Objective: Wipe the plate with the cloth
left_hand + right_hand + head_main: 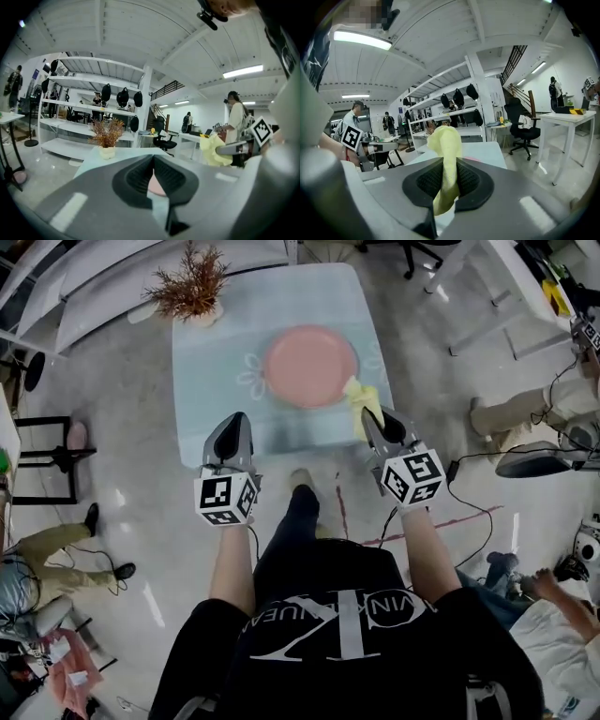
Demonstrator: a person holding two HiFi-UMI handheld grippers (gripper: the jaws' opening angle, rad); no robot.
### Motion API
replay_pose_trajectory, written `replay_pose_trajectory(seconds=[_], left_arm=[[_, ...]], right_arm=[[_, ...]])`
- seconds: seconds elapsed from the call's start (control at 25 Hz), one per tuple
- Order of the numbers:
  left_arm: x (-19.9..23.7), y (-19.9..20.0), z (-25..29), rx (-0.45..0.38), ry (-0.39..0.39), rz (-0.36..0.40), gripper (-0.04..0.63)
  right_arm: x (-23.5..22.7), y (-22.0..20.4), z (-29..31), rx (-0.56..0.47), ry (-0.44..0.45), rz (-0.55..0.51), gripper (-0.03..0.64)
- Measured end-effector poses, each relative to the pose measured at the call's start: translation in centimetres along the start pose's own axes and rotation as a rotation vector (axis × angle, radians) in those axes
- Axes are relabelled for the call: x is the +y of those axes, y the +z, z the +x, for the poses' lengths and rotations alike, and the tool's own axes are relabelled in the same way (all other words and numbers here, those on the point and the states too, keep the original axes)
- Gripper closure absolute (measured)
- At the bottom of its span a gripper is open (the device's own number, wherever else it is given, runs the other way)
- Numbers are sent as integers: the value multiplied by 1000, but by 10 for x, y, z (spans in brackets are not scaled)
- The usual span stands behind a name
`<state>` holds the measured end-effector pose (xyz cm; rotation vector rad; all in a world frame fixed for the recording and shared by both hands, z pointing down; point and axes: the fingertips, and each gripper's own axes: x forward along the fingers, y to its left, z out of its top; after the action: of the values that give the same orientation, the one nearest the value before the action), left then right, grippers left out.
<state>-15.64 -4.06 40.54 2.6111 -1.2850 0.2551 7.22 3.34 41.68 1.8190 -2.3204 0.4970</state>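
The pink plate [310,366] is shown at the centre of the pale blue table [211,371], with a potted dried plant [192,289] at its far left corner. The yellow cloth [362,399] is clamped between the jaws of the right gripper [368,420], just beside the plate's near right rim. The left gripper [236,420] is held over the table's near edge, jaws pressed together on nothing.

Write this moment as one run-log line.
right gripper: shut on cloth | left gripper: shut, empty | plate: on table

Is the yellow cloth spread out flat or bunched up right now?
Bunched up: the yellow cloth is a crumpled wad pinched between the right gripper's jaws, not laid flat.
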Motion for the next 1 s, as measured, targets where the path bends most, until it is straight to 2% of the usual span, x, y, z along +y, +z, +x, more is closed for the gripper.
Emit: replay_pose_trajectory(seconds=[0.36, 0.68, 1.0], left_arm=[[33, -16, 47, 41, -17, -14, 595], [30, -40, 79, 103, -36, -38, 595], [23, -65, 107, 187, 24, -97, 595]], right_arm=[[0, -10, 71, 77, 49, -24, 574], [-1, -34, 115, 202, 128, -101, 572], [-6, -53, 155, 341, 265, -212, 574]])
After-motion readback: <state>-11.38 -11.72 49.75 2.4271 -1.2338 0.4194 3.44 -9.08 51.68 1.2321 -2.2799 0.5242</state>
